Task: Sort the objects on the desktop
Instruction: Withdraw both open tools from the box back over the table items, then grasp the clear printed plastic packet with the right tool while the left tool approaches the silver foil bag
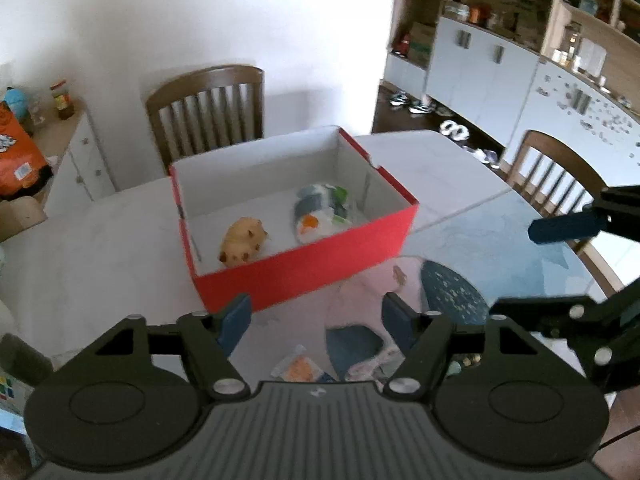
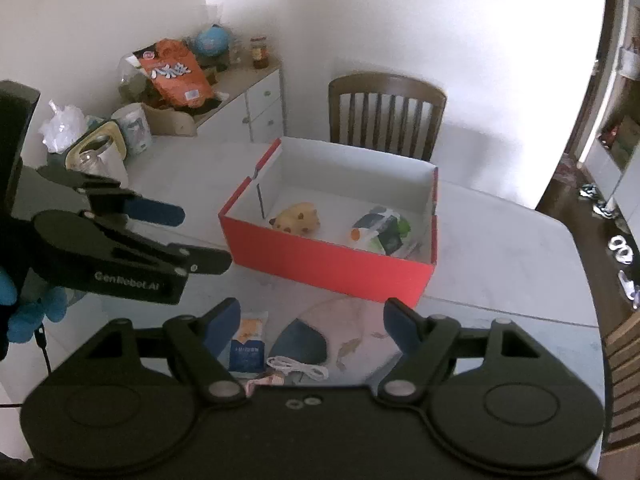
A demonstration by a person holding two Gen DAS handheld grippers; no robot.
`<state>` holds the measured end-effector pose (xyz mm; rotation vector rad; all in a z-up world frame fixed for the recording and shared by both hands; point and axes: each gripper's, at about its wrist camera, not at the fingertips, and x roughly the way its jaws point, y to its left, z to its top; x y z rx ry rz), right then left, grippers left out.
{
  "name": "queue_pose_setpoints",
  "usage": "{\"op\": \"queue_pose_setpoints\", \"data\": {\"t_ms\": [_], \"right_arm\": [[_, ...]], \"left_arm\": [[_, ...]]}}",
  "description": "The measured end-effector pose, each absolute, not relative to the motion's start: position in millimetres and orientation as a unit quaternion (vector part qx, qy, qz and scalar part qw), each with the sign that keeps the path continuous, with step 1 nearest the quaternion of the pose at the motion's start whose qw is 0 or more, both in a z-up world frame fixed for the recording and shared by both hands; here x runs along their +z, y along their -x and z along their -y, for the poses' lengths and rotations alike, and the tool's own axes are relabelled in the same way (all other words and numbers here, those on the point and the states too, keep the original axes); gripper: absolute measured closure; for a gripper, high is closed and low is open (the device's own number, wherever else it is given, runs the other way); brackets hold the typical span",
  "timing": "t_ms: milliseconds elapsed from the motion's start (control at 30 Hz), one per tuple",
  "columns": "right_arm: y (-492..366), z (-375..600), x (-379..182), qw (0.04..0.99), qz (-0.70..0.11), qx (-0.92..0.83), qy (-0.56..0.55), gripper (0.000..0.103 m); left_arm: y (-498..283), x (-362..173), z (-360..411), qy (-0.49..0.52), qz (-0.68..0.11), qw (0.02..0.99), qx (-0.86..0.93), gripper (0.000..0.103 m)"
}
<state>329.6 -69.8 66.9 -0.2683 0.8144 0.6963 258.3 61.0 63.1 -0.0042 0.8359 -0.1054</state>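
Currently: both grippers spread wide, holding nothing, near side of red box (image 2: 332, 260).
Left gripper (image 1: 316, 316) and right gripper (image 2: 314, 320) hover above snack packet (image 2: 249, 340) and white cable (image 2: 298, 368).

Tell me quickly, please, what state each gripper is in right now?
Left gripper: open, holding nothing.
Right gripper: open, holding nothing.

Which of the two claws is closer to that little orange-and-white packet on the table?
Left, seemingly: the packet sits between the open fingers of the left gripper, but just outside the left finger of the right gripper.
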Motion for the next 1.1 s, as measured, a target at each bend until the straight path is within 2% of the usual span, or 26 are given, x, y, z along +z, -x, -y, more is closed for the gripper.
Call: {"op": "queue_pose_setpoints", "data": {"t_ms": [533,600,733,767,800,900,1100], "right_arm": [[-271,84,51,0.875,-0.369,0.298,0.100,0.014],[-266,85,48,0.877,-0.368,0.294,0.096,0.014],[-255,88,43,0.882,-0.364,0.288,0.083,0.011],[-252,89,42,0.883,-0.364,0.285,0.081,0.010],[-250,89,40,0.884,-0.364,0.283,0.080,0.009],[-242,91,35,0.887,-0.364,0.275,0.075,0.003],[-230,96,25,0.893,-0.364,0.255,0.064,0.000]], "left_arm": [[-209,45,-48,-0.019,-0.397,0.914,-0.078,0.023],[-205,42,-48,-0.018,-0.395,0.915,-0.081,0.016],[-196,39,-49,-0.020,-0.389,0.917,-0.085,0.013],[-194,38,-49,-0.021,-0.388,0.917,-0.085,0.009],[-192,37,-49,-0.022,-0.386,0.918,-0.087,0.000],[-187,34,-50,-0.029,-0.382,0.920,-0.085,0.000],[-177,25,-55,-0.028,-0.381,0.920,-0.088,0.000]]}}
